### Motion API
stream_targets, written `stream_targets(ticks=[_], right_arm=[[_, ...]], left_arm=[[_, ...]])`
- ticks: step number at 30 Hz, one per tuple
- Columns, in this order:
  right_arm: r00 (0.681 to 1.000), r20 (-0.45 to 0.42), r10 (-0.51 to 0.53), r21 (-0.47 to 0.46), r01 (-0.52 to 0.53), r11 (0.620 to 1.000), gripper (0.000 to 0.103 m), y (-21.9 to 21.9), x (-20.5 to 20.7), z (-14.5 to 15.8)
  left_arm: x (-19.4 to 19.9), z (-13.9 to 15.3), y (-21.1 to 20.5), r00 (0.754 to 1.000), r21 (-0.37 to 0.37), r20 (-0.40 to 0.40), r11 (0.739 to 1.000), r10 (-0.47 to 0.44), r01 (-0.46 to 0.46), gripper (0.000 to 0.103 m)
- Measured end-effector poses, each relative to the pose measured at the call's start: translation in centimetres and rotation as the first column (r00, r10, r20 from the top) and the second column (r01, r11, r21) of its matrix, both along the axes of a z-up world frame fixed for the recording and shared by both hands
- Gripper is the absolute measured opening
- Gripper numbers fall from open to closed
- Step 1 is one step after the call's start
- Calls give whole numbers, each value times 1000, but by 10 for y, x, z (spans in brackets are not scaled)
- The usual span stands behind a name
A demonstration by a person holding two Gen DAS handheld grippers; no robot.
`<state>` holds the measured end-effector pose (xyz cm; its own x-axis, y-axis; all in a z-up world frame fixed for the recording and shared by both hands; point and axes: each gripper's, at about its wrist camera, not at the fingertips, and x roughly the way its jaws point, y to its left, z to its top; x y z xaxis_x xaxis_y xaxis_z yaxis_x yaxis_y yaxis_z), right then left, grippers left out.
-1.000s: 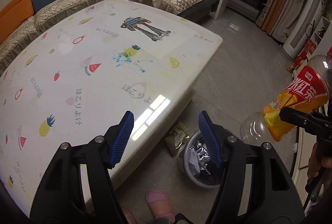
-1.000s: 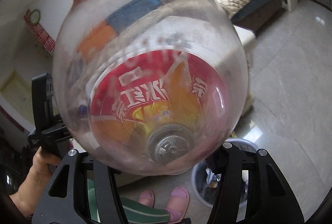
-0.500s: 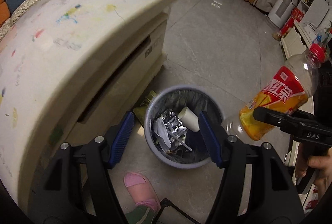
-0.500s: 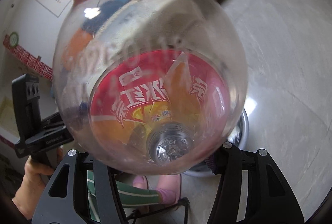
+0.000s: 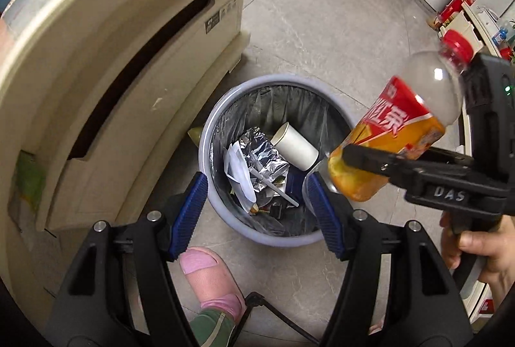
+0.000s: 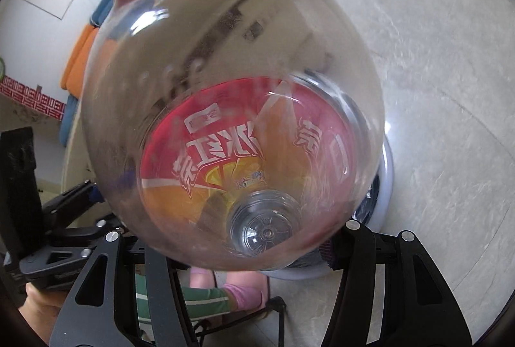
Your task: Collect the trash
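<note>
A grey trash bin (image 5: 206, 134) with a black liner stands on the floor, holding crumpled foil, a paper cup (image 5: 296, 146) and scraps. My left gripper (image 5: 256, 183) hangs open and empty right above it, blue pads apart. My right gripper (image 5: 357, 167) is shut on a clear plastic bottle (image 5: 396, 134) with a red-orange label and red cap, tilted over the bin's right rim. In the right wrist view the bottle (image 6: 231, 109) fills the frame between my right gripper's (image 6: 244, 244) fingers, with the bin's rim (image 6: 384, 183) behind it.
A cream table (image 5: 128, 41) with a drawer slot stands close on the bin's left. A yellow-green wrapper (image 5: 194, 133) lies between them. A foot in a pink slipper (image 5: 209, 269) and a black cable (image 5: 280, 315) are just before the bin. Shelves (image 5: 466, 9) line the far right.
Both grippers have sunk towards the floor. The left view swung from the tabletop down onto the bin. The bottle came down to the bin's rim, still held.
</note>
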<state>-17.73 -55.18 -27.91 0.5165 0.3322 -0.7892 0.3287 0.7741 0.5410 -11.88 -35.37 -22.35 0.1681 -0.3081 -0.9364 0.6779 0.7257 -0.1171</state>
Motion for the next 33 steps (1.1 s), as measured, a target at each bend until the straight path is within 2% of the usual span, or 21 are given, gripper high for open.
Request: stream_targets(ticks=[5, 9, 11, 13, 15, 19, 25, 33], right_arm=[[999, -37, 1, 25, 0, 1000, 58, 4, -9, -11], [996, -88, 4, 38, 0, 999, 61, 6, -1, -15], [994, -106, 0, 64, 7, 998, 75, -2, 0, -23], [994, -111, -15, 65, 22, 998, 76, -4, 0, -22], [994, -108, -25, 68, 33, 997, 77, -8, -1, -18], [995, -98, -27, 82, 35, 996, 77, -13, -3, -14], [995, -99, -5, 111, 16, 994, 77, -24, -10, -34], [995, -86, 41, 146, -28, 989, 77, -15, -23, -23]], left_arm=[[6, -15, -2, 1000, 14, -15, 1000, 1, 0, 62], [11, -34, -1, 999, 34, -50, 999, 13, -12, 63], [14, -45, -2, 997, 47, -71, 999, 14, -10, 65], [17, -53, -3, 996, 62, -83, 998, 15, -10, 74], [19, -59, -3, 995, 57, -98, 998, 16, -11, 74], [23, -62, -3, 994, 53, -108, 999, 16, -10, 75], [30, -59, 1, 994, 33, -108, 999, 32, -29, 75], [25, -54, 4, 993, 25, -114, 999, 38, -36, 75]])
